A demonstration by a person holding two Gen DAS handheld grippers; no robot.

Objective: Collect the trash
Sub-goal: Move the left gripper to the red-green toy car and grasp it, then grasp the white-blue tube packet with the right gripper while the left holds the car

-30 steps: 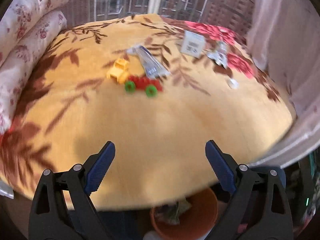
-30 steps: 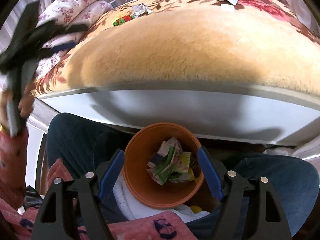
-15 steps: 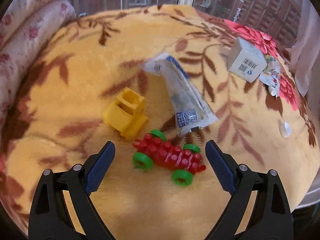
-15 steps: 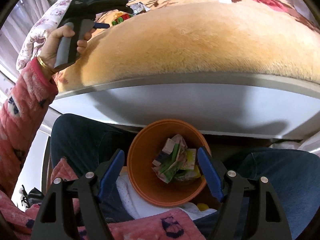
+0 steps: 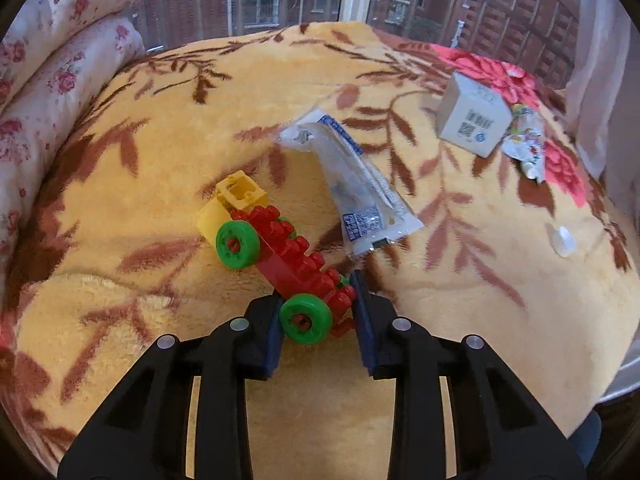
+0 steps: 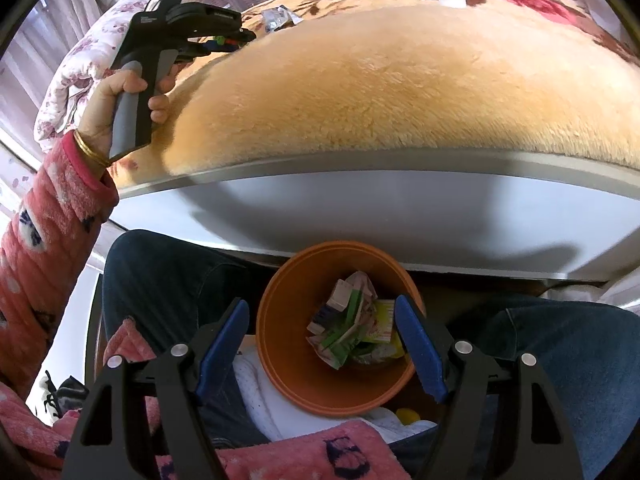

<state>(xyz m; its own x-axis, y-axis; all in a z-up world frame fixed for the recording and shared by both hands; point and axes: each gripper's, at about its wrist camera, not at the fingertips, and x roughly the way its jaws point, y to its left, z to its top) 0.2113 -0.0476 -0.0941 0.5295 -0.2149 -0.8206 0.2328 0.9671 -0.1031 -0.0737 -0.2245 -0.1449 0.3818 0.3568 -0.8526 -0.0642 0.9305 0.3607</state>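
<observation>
Several wrappers already fill the orange bin [image 6: 280,344] beneath the wide-open right claw [image 6: 322,346], while the left claw [image 5: 316,322] grips a toy car [image 5: 296,264] mid-bed, a plastic wrapper [image 5: 360,184] and box [image 5: 472,120] uncollected toward the bed's far edge.

2 toys: red car [image 5: 294,264], yellow block [image 5: 236,204]; 2 wrappers [image 5: 360,196] [image 5: 528,148]; 1 box [image 5: 472,120]; 1 bin [image 6: 280,344].

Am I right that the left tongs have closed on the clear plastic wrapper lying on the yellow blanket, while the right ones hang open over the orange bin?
Not quite. The left wrist view shows the left tongs closed on the red toy car, not the clear plastic wrapper, which lies untouched beyond it on the yellow blanket. The right tongs do hang open over the orange bin.
</observation>
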